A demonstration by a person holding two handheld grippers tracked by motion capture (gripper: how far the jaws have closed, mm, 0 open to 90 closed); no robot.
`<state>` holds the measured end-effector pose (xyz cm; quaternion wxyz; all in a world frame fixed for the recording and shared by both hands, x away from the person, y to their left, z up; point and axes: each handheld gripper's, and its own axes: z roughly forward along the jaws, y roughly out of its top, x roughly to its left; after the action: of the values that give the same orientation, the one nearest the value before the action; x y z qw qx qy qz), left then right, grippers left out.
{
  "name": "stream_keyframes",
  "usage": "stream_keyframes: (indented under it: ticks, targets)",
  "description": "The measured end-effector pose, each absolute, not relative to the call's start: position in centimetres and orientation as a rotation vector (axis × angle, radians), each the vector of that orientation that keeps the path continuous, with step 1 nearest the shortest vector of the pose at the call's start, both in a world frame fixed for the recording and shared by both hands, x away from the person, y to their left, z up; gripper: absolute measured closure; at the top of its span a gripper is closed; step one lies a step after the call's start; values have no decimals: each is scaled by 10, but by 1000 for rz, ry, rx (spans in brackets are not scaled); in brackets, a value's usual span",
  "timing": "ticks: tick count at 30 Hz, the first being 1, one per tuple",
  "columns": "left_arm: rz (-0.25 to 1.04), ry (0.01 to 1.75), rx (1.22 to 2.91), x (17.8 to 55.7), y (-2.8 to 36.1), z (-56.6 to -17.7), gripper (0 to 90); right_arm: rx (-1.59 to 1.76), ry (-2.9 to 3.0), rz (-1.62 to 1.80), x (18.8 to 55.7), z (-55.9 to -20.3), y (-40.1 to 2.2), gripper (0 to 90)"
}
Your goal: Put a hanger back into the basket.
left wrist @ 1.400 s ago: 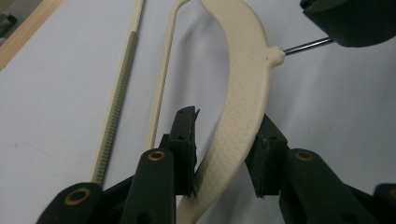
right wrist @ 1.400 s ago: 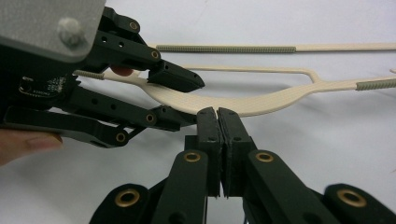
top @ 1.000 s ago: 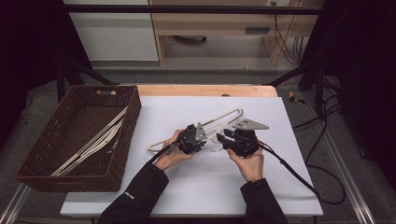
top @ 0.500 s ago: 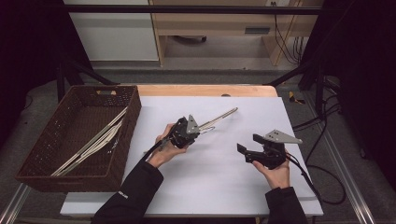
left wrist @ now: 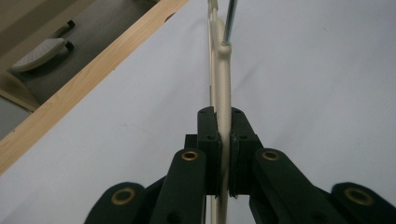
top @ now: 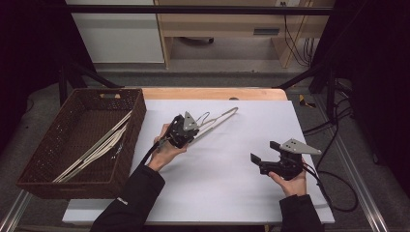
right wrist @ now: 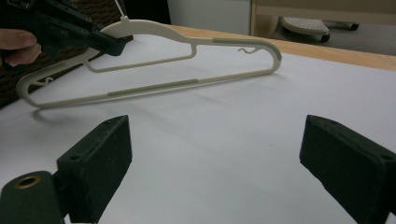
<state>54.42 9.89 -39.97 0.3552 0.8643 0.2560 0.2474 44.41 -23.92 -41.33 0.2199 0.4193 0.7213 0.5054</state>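
Note:
A cream plastic hanger [top: 218, 117] with a metal hook is lifted at one end off the white table [top: 232, 193]. My left gripper [top: 189, 129] is shut on it near the neck; in the left gripper view both pads clamp the cream bar [left wrist: 220, 84] at my left gripper [left wrist: 223, 135]. The right gripper view has the hanger [right wrist: 154, 87] tilted, its far end low near the table. My right gripper [top: 265, 152] hovers to the right, near the front edge. Its jaws have just been opening and stand wide, nothing between them at my right gripper [right wrist: 215, 158].
A brown wicker basket [top: 29, 180] at the table's left holds several more cream hangers [top: 96, 147]. A wooden strip [top: 208, 94] runs along the table's back edge. Black cables [top: 333, 193] trail off the right side.
My right gripper let go of the hanger, opened and drew away to the right and front. My left gripper kept hold and raised the hanger a little, shifting left.

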Motion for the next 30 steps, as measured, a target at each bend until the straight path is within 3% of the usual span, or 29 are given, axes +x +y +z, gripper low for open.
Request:
stream_keyframes:
  ticks: [15, 30]
  targets:
    - [547, 674, 2064, 509, 135, -346, 858, 1137, 1940, 1446, 436, -402, -252, 51]
    - [574, 600, 1984, 467, 165, -274, 858, 1104, 1935, 1445, 431, -397, -256, 21]
